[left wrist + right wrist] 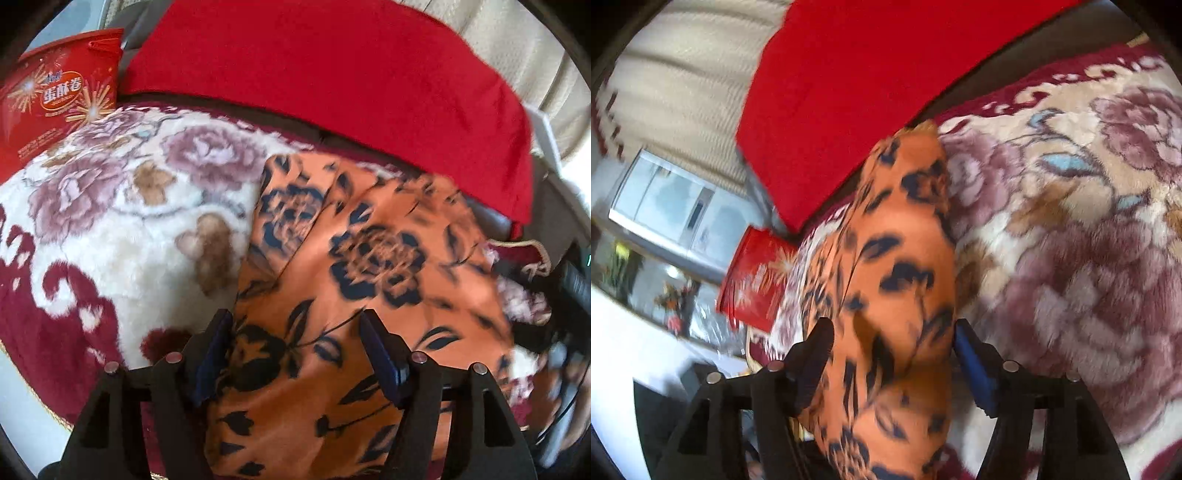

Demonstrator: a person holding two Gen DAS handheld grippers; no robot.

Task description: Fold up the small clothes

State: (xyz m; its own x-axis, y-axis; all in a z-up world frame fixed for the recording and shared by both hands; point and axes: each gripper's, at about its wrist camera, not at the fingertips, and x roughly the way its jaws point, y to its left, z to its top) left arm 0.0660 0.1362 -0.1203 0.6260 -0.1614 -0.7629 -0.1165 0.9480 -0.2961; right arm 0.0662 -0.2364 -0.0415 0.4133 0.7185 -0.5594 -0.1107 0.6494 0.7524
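Although both tongs stand over the orange cloth (369,266), neither seems to have a firm bite on it. The left gripper (295,332) has its jaws spread wide, with the cloth's near left part lying between and under them, not pinched. The right gripper (892,336) is also spread wide; a bunched ridge of the same cloth (905,258) runs up between its fingers, and whether either finger presses it I cannot tell, since the picture is smeared by motion.

The cloth lies on the floral blanket (110,206), its far edge near the red pillow (332,74) and its left edge running over the blanket's cream ground. A red box (59,92) stands at the far left, well apart from the cloth.

My worry is the fold going crooked. If the left jaws close where they are, they would likely take a middle patch and not an edge or corner, so the lift would drag a hump and leave the layers uneven. On the right, the cloth is already gathered into a thick roll; closing on that would probably catch several layers at once and lock in the wrinkle. The blanket's deep pile adds a further risk: a low finger could snag the blanket with the cloth. Fast movement, as the blur suggests, would make a slip more likely.
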